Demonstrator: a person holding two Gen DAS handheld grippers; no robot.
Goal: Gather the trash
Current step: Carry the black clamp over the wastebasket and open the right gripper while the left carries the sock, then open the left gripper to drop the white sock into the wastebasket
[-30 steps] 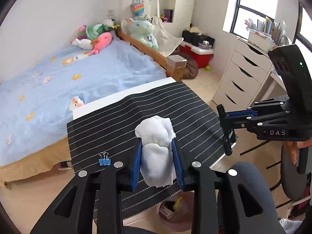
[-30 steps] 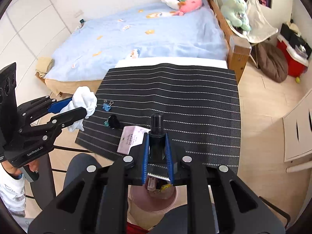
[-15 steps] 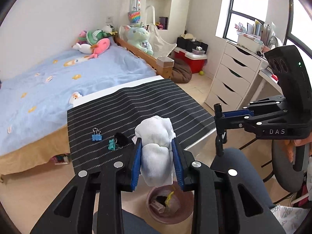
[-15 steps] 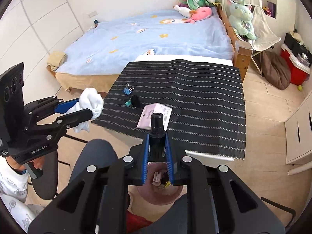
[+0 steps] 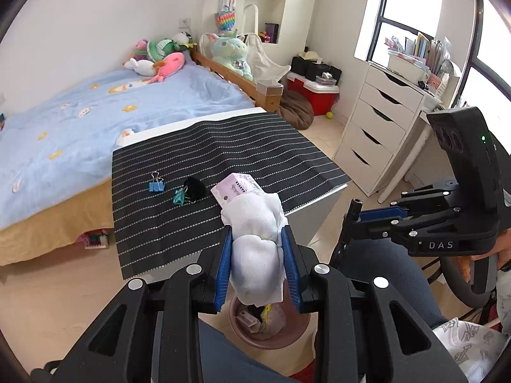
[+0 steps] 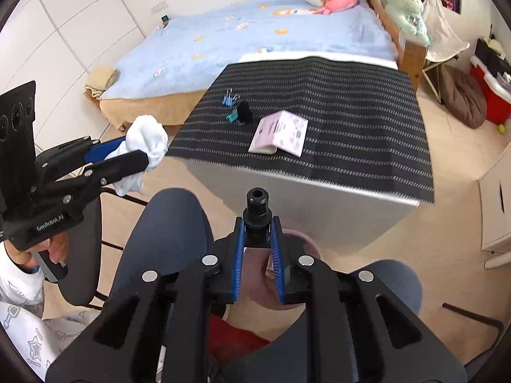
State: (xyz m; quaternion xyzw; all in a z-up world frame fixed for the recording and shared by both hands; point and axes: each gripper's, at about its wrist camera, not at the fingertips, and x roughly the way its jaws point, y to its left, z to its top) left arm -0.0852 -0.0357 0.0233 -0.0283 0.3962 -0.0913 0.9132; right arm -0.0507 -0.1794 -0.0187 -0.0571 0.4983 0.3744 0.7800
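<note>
My left gripper (image 5: 258,266) is shut on a crumpled white tissue wad (image 5: 257,249), also seen from the side as the tissue wad (image 6: 145,138) in the right wrist view. It hangs above a pink trash bin (image 5: 271,335) on the floor, with scraps inside. My right gripper (image 6: 258,242) is shut on a small black cylindrical cap (image 6: 257,209), over the bin's rim (image 6: 305,242) between the person's knees. A pink paper packet (image 6: 281,132) lies on the striped table mat (image 6: 351,102).
Blue, teal and black binder clips (image 5: 177,188) lie on the mat left of the packet. The person's blue-trousered knees (image 6: 166,233) flank the bin. A bed (image 5: 80,121) stands beyond the table, white drawers (image 5: 377,127) at the right.
Both grippers have drawn back from the table toward the person and sunk a little. The bin now lies under them, and the table has receded. Both grips are unchanged.
</note>
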